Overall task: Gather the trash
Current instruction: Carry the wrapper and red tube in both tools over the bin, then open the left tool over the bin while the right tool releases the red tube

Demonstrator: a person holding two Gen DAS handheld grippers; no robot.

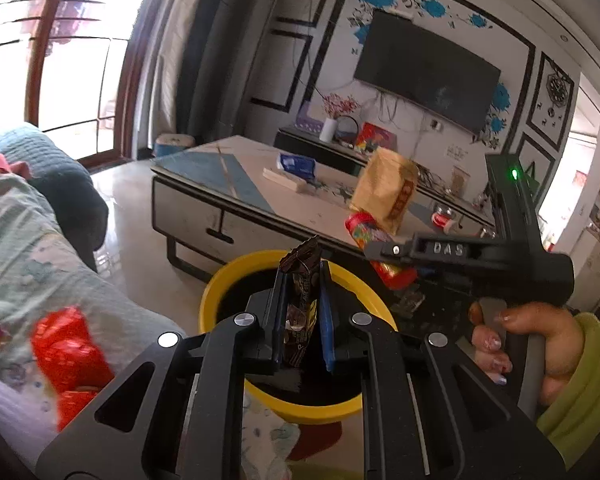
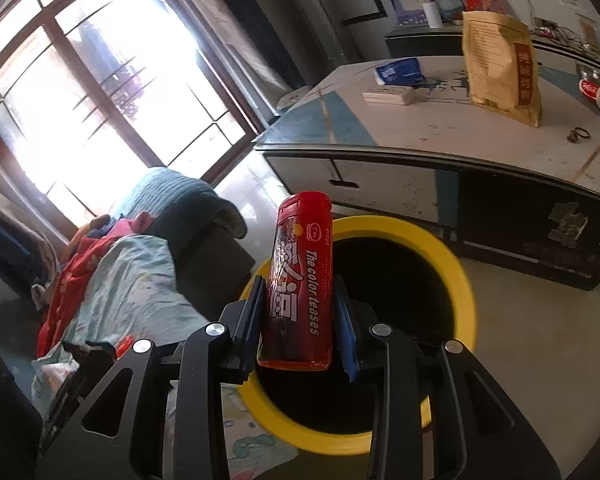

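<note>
The dark snack wrapper (image 1: pixel 300 300) is pinched in the left gripper (image 1: pixel 303 312), and the red candy tube (image 2: pixel 300 280) is clamped in the right gripper (image 2: pixel 300 312) — both just above the yellow-rimmed bin (image 2: pixel 456 264). Better release only over its dark opening; the coffee table (image 2: pixel 420 128) beyond stays apart.

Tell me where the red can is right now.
Right wrist view, centre: the red can stands upright, clamped in the right gripper above the yellow bin.
</note>
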